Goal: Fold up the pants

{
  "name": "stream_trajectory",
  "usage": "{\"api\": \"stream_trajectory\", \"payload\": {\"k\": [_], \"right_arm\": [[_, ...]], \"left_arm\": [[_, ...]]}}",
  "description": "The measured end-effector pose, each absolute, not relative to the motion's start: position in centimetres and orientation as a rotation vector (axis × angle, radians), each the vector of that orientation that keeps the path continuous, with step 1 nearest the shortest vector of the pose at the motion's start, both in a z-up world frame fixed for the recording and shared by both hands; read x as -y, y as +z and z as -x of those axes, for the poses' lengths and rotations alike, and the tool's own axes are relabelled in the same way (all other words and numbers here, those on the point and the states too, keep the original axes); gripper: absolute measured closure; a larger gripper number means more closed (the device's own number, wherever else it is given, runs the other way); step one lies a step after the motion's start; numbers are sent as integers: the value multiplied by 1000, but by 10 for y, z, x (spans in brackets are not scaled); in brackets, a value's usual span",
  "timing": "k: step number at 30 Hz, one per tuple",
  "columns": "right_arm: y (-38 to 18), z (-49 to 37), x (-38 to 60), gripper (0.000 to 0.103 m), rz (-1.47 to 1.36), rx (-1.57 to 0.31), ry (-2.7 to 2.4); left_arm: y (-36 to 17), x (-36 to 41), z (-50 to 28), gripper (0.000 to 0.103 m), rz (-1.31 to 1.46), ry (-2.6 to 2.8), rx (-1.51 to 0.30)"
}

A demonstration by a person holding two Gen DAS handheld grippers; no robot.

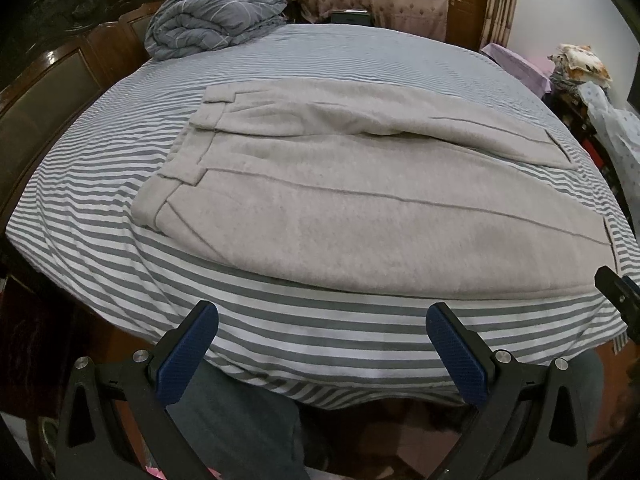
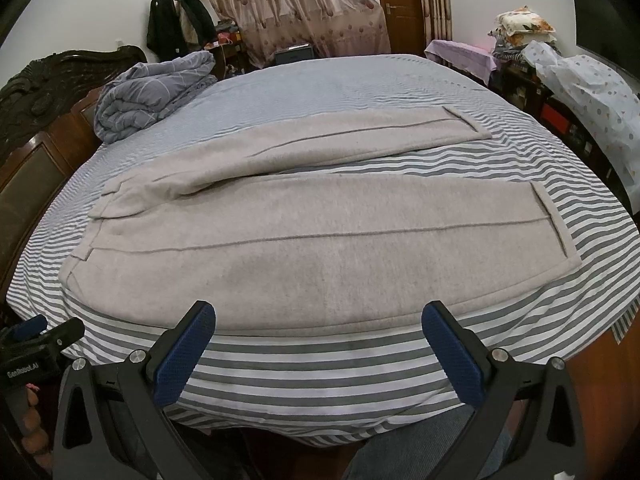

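On the striped bed sheet [image 2: 320, 364] we find the light grey pants [image 2: 256, 264] laid flat, waistband toward the wooden headboard [image 2: 36, 152] on the left and both leg cuffs toward the right. We note the two legs are splayed apart: the near leg runs along the bed's front edge, the far leg angles away behind it, with striped sheet showing between them near the cuffs. In the left wrist view the waistband with its belt loops sits left of centre on the pants [image 1: 340, 208], and the sheet [image 1: 320, 332] is bare in front of them.

Our left gripper [image 1: 322, 354] hangs over the bed's front edge, blue-padded fingers spread wide, nothing between them, clear of the fabric. Our right gripper [image 2: 319, 354] is the same: fingers wide apart, empty, just short of the near leg's lower hem line. We cannot tell whether either touches the sheet.

A bundled blue-grey quilt [image 2: 152, 92] lies at the far left corner of the bed, well apart from the pants. Patterned curtains [image 2: 296, 4] hang behind the bed.
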State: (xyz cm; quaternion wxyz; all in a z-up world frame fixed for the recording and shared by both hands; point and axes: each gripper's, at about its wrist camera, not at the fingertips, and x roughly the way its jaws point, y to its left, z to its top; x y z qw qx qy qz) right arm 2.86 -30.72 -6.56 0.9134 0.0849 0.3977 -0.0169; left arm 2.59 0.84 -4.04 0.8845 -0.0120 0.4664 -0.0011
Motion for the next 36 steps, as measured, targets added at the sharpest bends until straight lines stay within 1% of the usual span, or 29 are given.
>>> {"api": "stream_trajectory", "payload": {"k": [10, 16, 20, 21, 23, 24, 26, 28, 29, 31, 32, 34, 36], "right_arm": [[-76, -44, 309, 0, -166, -858, -41], [-81, -56, 310, 0, -170, -878, -39], [-87, -70, 308, 0, -186, -900, -42], [-89, -73, 307, 0, -186, -906, -44], [-93, -81, 304, 0, -179, -920, -47], [-95, -85, 303, 0, -173, -927, -48], [-98, -93, 301, 0, -164, -935, -47], [-101, -104, 298, 0, -151, -943, -49], [-102, -110, 296, 0, -151, -947, -47], [-103, -121, 294, 0, -159, -954, -35], [-102, -128, 292, 0, -162, -957, -30], [-102, -141, 289, 0, -165, -959, -21], [-101, -156, 285, 0, -160, -961, -13]], "left_arm": [[-26, -45, -52, 0, 94, -2, -907], [-5, -96, -91, 0, 118, 65, -841], [6, -139, -127, 2, 172, 81, -816], [9, -149, -136, 4, 186, 78, -811], [12, -163, -153, 15, 203, 77, -800], [14, -172, -167, 18, 206, 76, -800], [16, -187, -189, 26, 228, 71, -803], [16, -198, -208, 30, 254, 55, -812], [14, -204, -220, 34, 272, 42, -822], [9, -213, -244, 36, 306, 28, -843], [5, -217, -257, 38, 326, 9, -858], [-6, -228, -284, 40, 386, -21, -891], [-21, -239, -315, 46, 467, -58, -939]]}}
